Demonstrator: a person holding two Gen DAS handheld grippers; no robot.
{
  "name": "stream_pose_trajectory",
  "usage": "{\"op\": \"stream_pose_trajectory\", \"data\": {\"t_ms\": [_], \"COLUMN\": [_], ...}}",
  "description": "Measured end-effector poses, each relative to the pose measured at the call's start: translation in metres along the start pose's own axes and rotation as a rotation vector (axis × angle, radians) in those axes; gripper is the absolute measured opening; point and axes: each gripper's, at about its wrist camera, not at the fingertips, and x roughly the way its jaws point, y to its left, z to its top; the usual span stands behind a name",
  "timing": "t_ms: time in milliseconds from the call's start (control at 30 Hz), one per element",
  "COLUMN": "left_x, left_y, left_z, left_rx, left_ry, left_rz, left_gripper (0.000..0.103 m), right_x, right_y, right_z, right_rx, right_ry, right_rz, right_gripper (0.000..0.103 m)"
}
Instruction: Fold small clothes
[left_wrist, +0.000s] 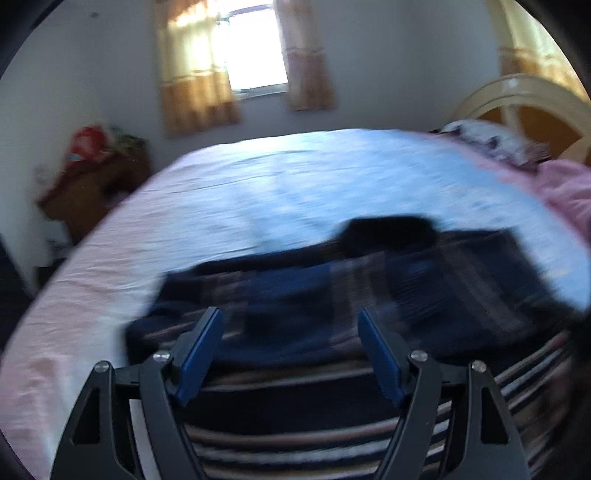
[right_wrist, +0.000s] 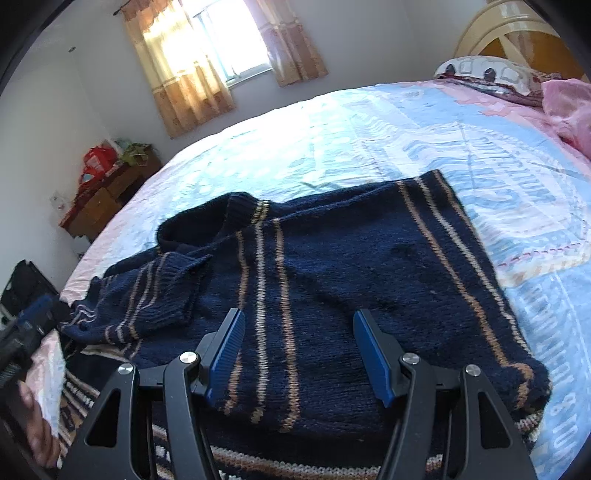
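Note:
A navy knitted sweater (right_wrist: 332, 280) with tan and white stripes lies on the bed, partly folded, with a sleeve (right_wrist: 147, 299) bunched at its left. My right gripper (right_wrist: 299, 317) is open and empty just above the sweater's near part. My left gripper (left_wrist: 290, 317) is open and empty over the same sweater (left_wrist: 332, 295), which is motion-blurred in the left wrist view. The left gripper also shows at the far left edge of the right wrist view (right_wrist: 26, 325), beside the sleeve.
The bed (right_wrist: 369, 140) has a light blue and pink sheet. Pillows (right_wrist: 487, 74) and a pink blanket (right_wrist: 569, 110) lie by the headboard (right_wrist: 517, 33) at the right. A wooden cabinet (right_wrist: 99, 203) with red items stands at the left wall, under a curtained window (right_wrist: 229, 48).

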Motion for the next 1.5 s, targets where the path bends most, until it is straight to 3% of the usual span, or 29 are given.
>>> {"op": "stream_pose_trajectory", "data": {"t_ms": [100,200,333,433,533,667,733,800,833,867,900,1000,1133,1300,1500], "left_x": [0.006,0.02,0.053,0.075,0.074,0.072,0.069,0.067,0.065,0.065,0.062,0.061,0.062,0.06,0.056], "left_y": [0.049,0.09,0.116,0.118,0.121,0.128,0.125,0.123,0.126,0.126,0.127,0.129,0.131,0.131,0.128], "left_z": [-0.017,-0.031,-0.044,-0.052,-0.055,-0.06,-0.061,-0.062,-0.062,-0.063,-0.064,-0.065,-0.065,-0.066,-0.067], "left_rx": [-0.02,-0.102,-0.183,-0.21,-0.241,-0.287,-0.289,-0.287,-0.289,-0.291,-0.293,-0.299,-0.301,-0.301,-0.292], "left_ry": [0.022,0.077,0.184,0.257,0.258,0.249,0.233,0.224,0.223,0.222,0.222,0.22,0.219,0.216,0.205], "left_rz": [0.155,0.181,0.15,0.092,0.075,0.055,0.069,0.076,0.074,0.072,0.068,0.057,0.053,0.045,0.009], "left_gripper": [0.079,0.082,0.082,0.083,0.093,0.095,0.095,0.095,0.095,0.095,0.095,0.096,0.096,0.096,0.096], "right_x": [-0.006,-0.007,-0.002,0.005,0.017,0.047,0.062,0.067,0.069,0.072,0.075,0.073,0.047,0.01,0.0], "right_y": [0.003,0.007,0.02,0.03,0.049,0.072,0.077,0.085,0.089,0.094,0.098,0.109,0.111,0.103,0.068], "right_z": [-0.001,0.0,0.004,0.009,0.019,0.025,0.025,0.025,0.026,0.025,0.024,0.023,0.03,0.043,0.054], "right_rx": [-0.009,-0.027,-0.071,-0.066,-0.081,-0.134,-0.118,-0.128,-0.134,-0.144,-0.164,-0.245,-0.301,-0.357,-0.318], "right_ry": [-0.031,-0.045,-0.005,0.056,0.123,0.207,0.239,0.229,0.232,0.246,0.254,0.228,0.139,0.021,0.025], "right_rz": [0.029,0.018,-0.011,0.025,0.066,0.011,0.026,0.025,0.037,0.05,0.032,-0.023,-0.049,-0.142,-0.21], "right_gripper": [0.062,0.062,0.062,0.062,0.061,0.057,0.055,0.049,0.036,0.03,0.029,0.009,0.002,0.002,0.002]}}
